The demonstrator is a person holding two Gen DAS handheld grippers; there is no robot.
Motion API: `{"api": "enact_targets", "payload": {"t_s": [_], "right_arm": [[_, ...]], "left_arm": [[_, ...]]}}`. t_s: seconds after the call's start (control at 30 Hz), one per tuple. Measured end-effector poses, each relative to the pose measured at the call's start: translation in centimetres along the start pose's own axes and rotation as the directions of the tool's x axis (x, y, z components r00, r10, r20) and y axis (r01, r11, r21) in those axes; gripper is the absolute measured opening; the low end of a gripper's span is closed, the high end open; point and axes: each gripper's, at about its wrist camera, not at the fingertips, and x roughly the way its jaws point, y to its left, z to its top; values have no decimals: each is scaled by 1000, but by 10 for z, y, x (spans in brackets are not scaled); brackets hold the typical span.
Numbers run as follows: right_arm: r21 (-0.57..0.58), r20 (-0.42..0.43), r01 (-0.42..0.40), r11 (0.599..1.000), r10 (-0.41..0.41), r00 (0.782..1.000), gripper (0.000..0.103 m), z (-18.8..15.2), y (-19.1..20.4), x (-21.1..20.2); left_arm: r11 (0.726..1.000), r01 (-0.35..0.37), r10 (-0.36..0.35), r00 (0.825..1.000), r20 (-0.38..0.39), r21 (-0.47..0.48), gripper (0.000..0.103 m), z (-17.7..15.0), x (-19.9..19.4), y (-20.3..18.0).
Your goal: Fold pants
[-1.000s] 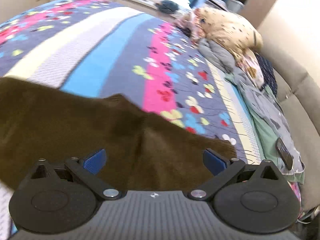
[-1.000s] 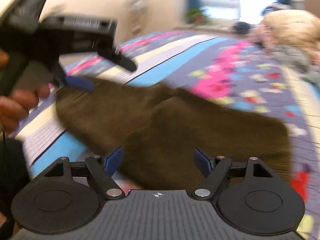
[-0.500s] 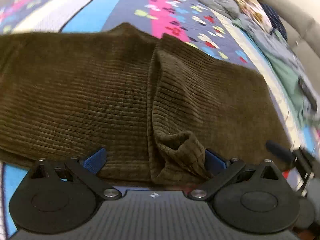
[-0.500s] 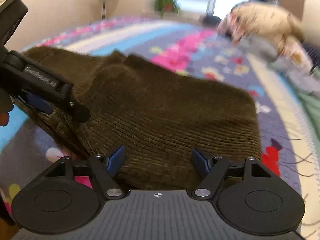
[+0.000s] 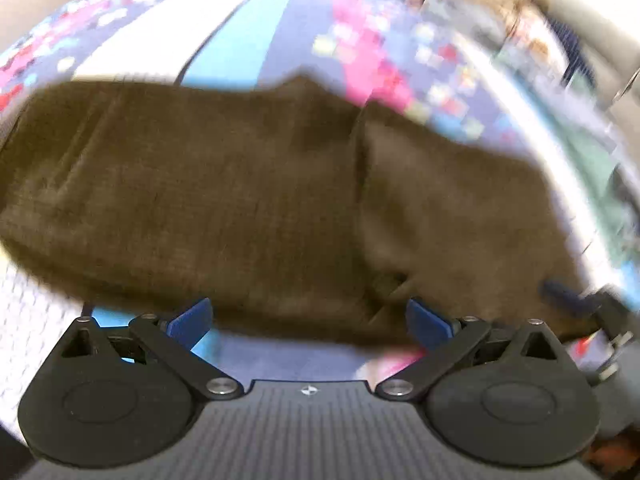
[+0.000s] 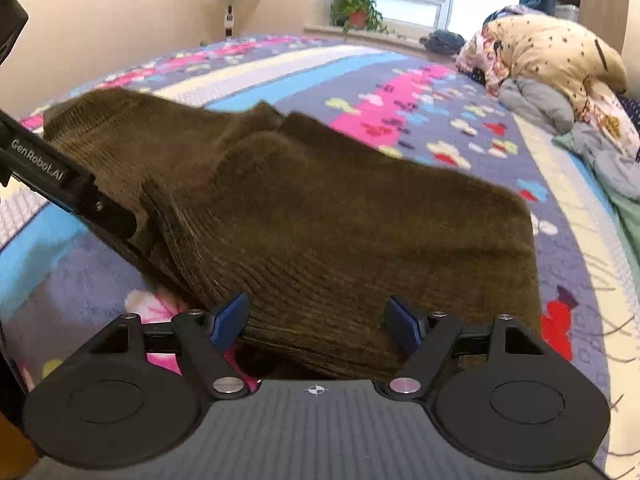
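Left wrist view: we are looking at the brown corduroy pants (image 5: pixel 280 192) lying folded across the patterned bed (image 5: pixel 256 48); the picture is blurring.
Left tongs (image 5: pixel 308 318): we are seeing them standing wide, blue pads at the pants' near edge, pressing nothing.
Right wrist view: we are seeing the pants (image 6: pixel 340 216) heaped on the bed (image 6: pixel 400 92), a pile of bedding (image 6: pixel 552 60) lying beyond.
Right tongs (image 6: pixel 316 320): we are holding them wide over the pants' near hem, gripping nothing.
Left tongs from here (image 6: pixel 100 208): their black finger is touching the pants' left fold.

Ribbed matt corduroy pants (image 6: pixel 320 216)
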Motion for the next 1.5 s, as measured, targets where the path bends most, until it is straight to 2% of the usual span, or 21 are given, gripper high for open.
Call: {"api": "enact_targets", "payload": {"t_s": [0.07,0.13,0.2,0.23,0.3,0.37,0.43,0.47,0.53,0.63,0.73,0.77,0.83,0.97,1.03,1.13,1.2,1.33,1.4,1.5], "right_arm": [[-19,6,-6,1000,6,1000,78,4,3,1],[-42,5,-4,999,4,1000,78,6,8,6],[-69,4,0,998,0,1000,79,4,13,10],[-68,4,0,998,1,1000,80,2,13,12],[-15,0,-14,1000,14,1000,86,0,5,14],[59,-8,-38,998,39,999,88,-2,-7,16],[104,-5,-67,992,68,998,88,-5,-17,15],[103,0,-75,992,76,997,88,-7,-20,13],[88,4,-82,993,82,997,90,-8,-22,10],[98,7,-69,993,69,998,91,-5,-29,1],[148,53,-33,988,25,998,94,-1,-41,-11],[138,39,-5,990,-1,999,94,-2,-42,-10],[84,-27,33,996,-31,999,94,-9,-43,2],[91,1,32,995,-32,999,94,-8,-45,-6],[114,28,52,992,-56,998,94,-5,-49,-18],[145,59,73,987,-82,995,94,-5,-55,-34],[166,70,79,983,-92,993,94,-6,-59,-42],[195,86,88,977,-106,991,94,-6,-60,-52],[224,88,76,972,-98,991,94,-6,-60,-51],[260,84,50,964,-74,994,94,-4,-59,-44]], "left_arm": [[998,66,-65,995,75,-22,103,15,-13,-16],[990,133,-128,986,107,-41,103,28,-18,-33],[982,184,-180,980,90,-37,103,35,-9,-50],[981,190,-188,981,56,-32,103,36,3,-56],[984,175,-175,985,-12,-22,103,28,27,-58],[993,119,-121,989,-81,-24,103,12,53,-46],[996,91,-91,991,-101,-3,102,-4,65,-32],[991,128,-126,990,-62,41,102,-10,62,-23],[985,127,-123,991,-46,120,103,-17,57,-23],[987,123,-119,992,-49,107,103,-16,59,-20],[988,72,-69,997,-27,137,103,-11,64,-28],[984,33,-33,999,-4,173,103,-11,66,-34],[980,-2,-1,1000,14,198,103,-11,65,-40],[986,-62,56,997,43,154,103,2,55,-35],[986,-123,113,990,86,117,103,8,44,-21],[982,-171,159,977,142,78,103,14,23,-1],[983,-171,159,974,161,63,103,16,9,4],[994,-96,83,978,191,60,103,17,-11,-9],[993,-53,33,982,184,109,103,15,-9,-28],[978,-32,-2,987,164,207,103,5,6,-55]]}}
